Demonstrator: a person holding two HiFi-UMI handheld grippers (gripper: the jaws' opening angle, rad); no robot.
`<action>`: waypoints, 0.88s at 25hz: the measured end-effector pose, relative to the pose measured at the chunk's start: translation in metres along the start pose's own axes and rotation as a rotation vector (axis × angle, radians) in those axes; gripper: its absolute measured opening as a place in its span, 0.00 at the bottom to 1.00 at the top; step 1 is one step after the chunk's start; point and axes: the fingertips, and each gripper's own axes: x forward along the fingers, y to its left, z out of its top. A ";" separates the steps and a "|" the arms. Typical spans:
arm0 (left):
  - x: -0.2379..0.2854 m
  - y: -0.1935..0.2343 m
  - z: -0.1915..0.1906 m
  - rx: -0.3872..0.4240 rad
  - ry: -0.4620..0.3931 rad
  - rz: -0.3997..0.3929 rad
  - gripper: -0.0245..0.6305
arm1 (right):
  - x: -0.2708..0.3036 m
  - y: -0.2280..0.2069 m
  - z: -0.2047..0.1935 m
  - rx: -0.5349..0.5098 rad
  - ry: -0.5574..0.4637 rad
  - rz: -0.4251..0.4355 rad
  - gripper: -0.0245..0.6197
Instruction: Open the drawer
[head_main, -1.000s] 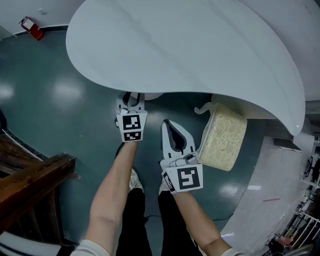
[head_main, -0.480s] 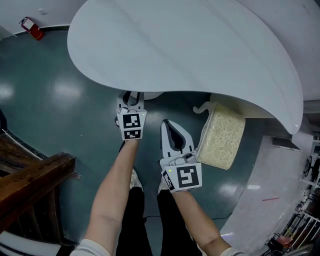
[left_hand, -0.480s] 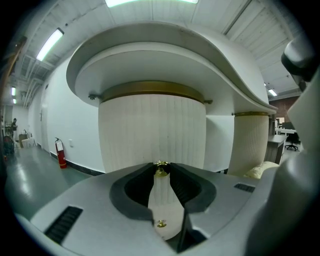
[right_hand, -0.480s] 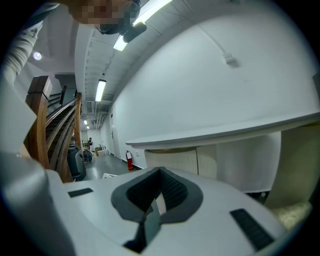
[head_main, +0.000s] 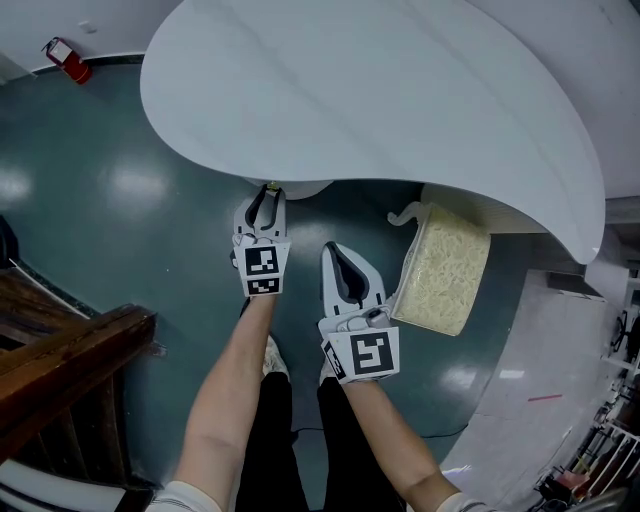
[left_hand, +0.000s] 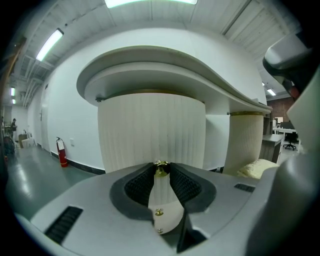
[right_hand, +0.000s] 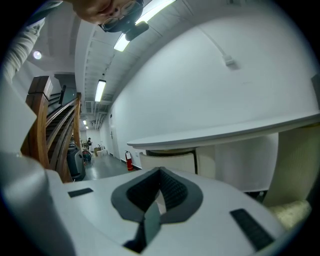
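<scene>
Drawer front (head_main: 303, 189) peeks from under the white counter (head_main: 400, 90) at upper centre of the head view. The left gripper (head_main: 268, 195) is at its edge, the right gripper (head_main: 335, 250) just below. Left gripper view: pads clamped on the drawer's small brass knob (left_hand: 160, 169). Right gripper view: jaws together, empty. The pull seems barely begun. Next calls for a straight, level draw toward the person, grip kept firm.
</scene>
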 end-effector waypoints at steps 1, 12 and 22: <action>-0.003 -0.001 -0.001 -0.007 0.000 0.000 0.19 | -0.002 0.001 -0.001 0.003 0.003 -0.002 0.06; -0.038 -0.006 -0.014 -0.046 0.021 -0.003 0.20 | -0.015 0.009 0.000 0.018 0.013 -0.014 0.06; -0.067 -0.012 -0.027 -0.075 0.051 0.010 0.19 | -0.024 0.023 -0.005 0.021 0.037 -0.007 0.06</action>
